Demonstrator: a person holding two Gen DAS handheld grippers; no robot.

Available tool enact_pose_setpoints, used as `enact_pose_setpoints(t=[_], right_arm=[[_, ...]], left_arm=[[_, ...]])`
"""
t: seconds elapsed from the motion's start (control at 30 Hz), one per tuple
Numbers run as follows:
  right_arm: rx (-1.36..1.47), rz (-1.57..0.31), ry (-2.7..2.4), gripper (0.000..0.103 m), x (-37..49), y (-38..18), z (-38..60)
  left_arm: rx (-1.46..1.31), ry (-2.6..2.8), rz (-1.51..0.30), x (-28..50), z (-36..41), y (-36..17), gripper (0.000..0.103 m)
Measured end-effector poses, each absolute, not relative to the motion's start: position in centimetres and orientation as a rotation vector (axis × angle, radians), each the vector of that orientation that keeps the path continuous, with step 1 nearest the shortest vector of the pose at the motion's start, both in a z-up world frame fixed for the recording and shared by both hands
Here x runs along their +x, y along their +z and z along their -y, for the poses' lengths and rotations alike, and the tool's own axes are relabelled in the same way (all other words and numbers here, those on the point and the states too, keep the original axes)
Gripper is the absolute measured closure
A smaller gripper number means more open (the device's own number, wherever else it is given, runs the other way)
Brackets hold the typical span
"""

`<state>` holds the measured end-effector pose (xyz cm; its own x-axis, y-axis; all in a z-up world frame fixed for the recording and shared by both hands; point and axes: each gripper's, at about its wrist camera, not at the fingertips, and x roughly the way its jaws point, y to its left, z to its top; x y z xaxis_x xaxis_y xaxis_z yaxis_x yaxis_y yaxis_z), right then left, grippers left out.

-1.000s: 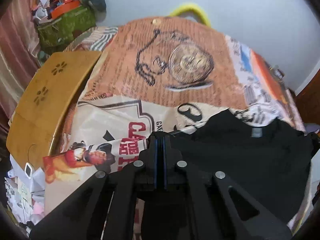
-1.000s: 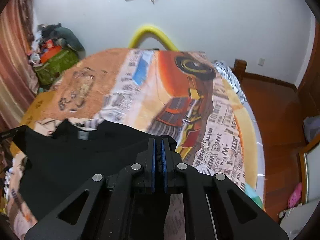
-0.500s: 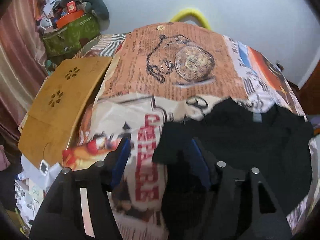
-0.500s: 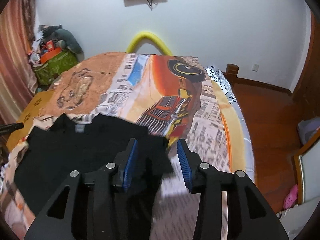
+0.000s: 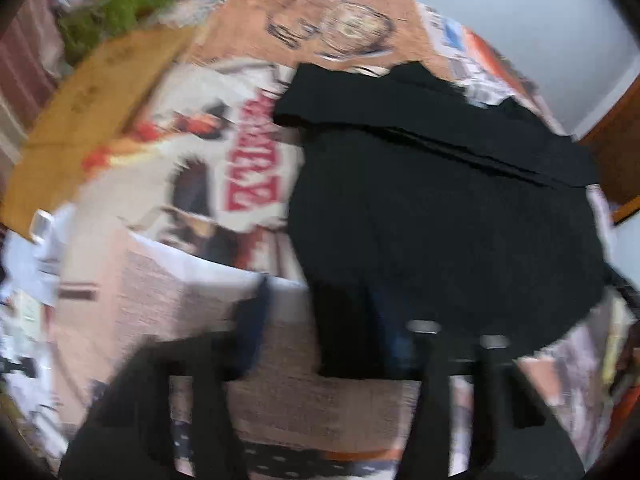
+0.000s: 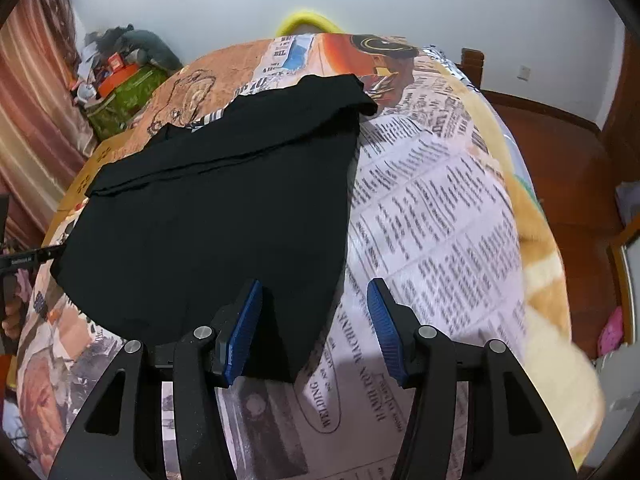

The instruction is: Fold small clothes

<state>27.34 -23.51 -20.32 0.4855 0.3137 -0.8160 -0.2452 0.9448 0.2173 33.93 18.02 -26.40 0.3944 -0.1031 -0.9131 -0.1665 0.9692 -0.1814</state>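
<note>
White walls and a striped curtain [image 6: 28, 92] frame a bed [image 6: 440, 208] covered in a newspaper-print spread, on which a black garment [image 6: 224, 208] is laid flat, its far part doubled over along a visible crease. The right gripper [image 6: 314, 328] is seen spread wide, holding nothing, with the garment's near right corner lying between its blue pads [image 6: 240, 332]. The left gripper [image 5: 332, 336] is heavily blurred; its fingers appear parted and no cloth seems to be pinched, with the garment's near left edge just before it. A lopsided fold is judged the main risk: if the two corners are pinched unevenly, or only one layer is caught, the soft spread may let the cloth drag and bunch.
</note>
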Motion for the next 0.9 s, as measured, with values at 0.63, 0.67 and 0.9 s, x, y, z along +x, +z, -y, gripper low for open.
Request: enact_pose_setpoints(t=[0.63,0.67,0.9], right_arm=[[0.112,-0.896,0.442,0.101,23.9,-15.4,23.5],[0.109,-0.896,0.44,0.101,23.6,-15.5,23.5],[0.022,-0.956,0.4,0.1,23.0,-17.6,23.0]], left_arm=[[-0.169,0.049,-0.935,29.0,-16.7,-18.4,0.103],[-0.171,0.049,-0.94,28.5,-16.8,-18.6,0.103],[-0.122,0.095,-1.05,27.4,-17.3,-22.2,0.102]])
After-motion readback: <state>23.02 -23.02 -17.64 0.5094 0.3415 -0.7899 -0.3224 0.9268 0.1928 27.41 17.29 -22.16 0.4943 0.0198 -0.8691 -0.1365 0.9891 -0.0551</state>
